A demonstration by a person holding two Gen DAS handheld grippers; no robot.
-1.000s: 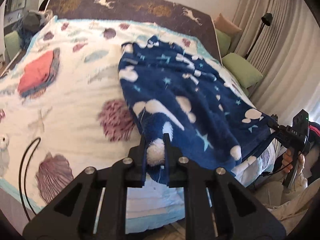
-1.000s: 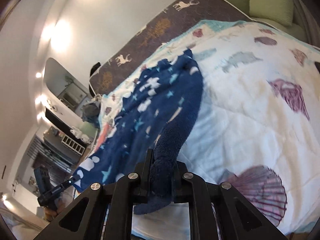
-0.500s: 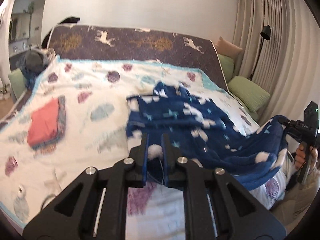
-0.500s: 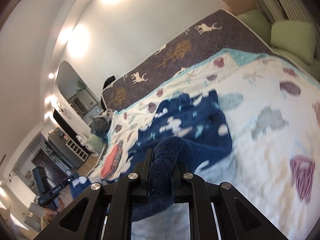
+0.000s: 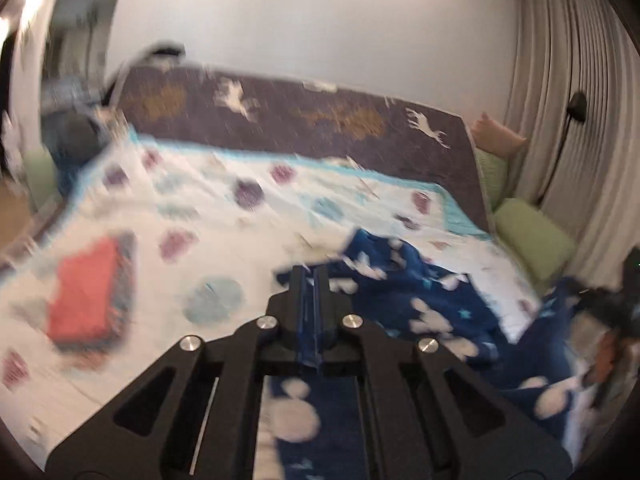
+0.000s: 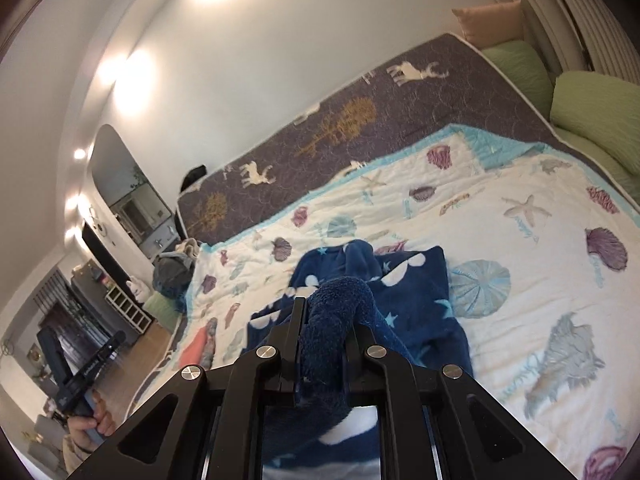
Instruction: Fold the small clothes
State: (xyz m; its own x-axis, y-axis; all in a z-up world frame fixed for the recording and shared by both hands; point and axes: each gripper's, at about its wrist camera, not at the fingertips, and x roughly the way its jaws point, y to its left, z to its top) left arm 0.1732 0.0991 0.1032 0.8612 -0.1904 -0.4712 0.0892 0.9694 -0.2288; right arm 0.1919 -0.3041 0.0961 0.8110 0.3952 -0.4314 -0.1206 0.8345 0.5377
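Left gripper (image 5: pixel 310 280) clamped on blue fleece (image 5: pixel 420 304) mid-frame, right gripper (image 6: pixel 326 312) pinching a thick bunch, quilt (image 6: pixel 520 240) behind

- Navy fleece garment (image 6: pixel 404 300) — patterned with white blobs and pale blue stars — is lying rumpled on the bed, part of it draping over the near edge.
- Two of its edges are hanging lifted, bunched thick.
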